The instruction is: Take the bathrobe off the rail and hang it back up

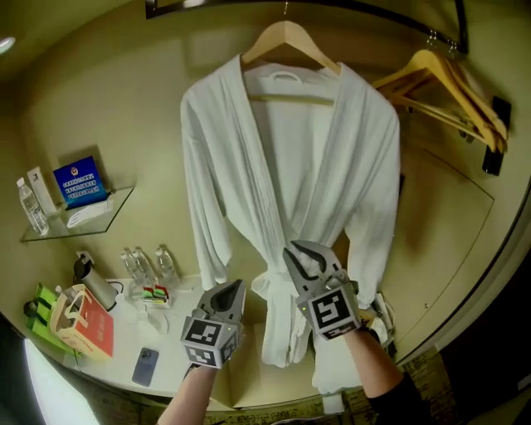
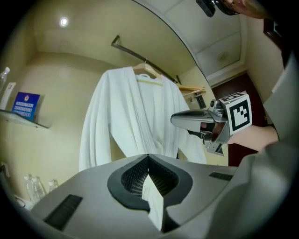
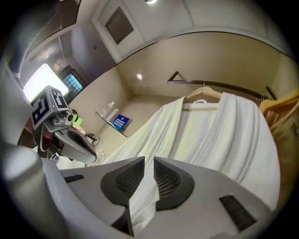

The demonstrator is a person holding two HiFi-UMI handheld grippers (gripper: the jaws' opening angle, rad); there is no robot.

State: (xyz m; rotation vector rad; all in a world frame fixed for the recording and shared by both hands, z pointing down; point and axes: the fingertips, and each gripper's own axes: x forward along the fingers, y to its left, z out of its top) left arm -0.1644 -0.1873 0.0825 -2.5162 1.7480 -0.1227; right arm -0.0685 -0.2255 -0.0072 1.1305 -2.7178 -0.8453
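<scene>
A white bathrobe (image 1: 290, 183) hangs on a wooden hanger (image 1: 286, 37) from the dark rail (image 1: 373, 12), its belt tied at the waist. My left gripper (image 1: 238, 286) points up at the robe's lower left, jaws shut, a short way in front of the cloth. My right gripper (image 1: 299, 249) is raised before the belt knot with its jaws a little apart. In the left gripper view the shut left gripper (image 2: 148, 156) faces the robe (image 2: 135, 116). In the right gripper view the right gripper (image 3: 148, 159) shows a narrow gap, with the robe's (image 3: 210, 135) white showing through it.
Empty wooden hangers (image 1: 448, 83) hang on the rail to the right. A glass shelf (image 1: 79, 220) at left carries a blue card (image 1: 80, 181) and bottles. The counter (image 1: 174, 357) below holds a kettle (image 1: 99, 286), glasses (image 1: 149, 266), a red box (image 1: 83, 319) and a phone (image 1: 145, 365).
</scene>
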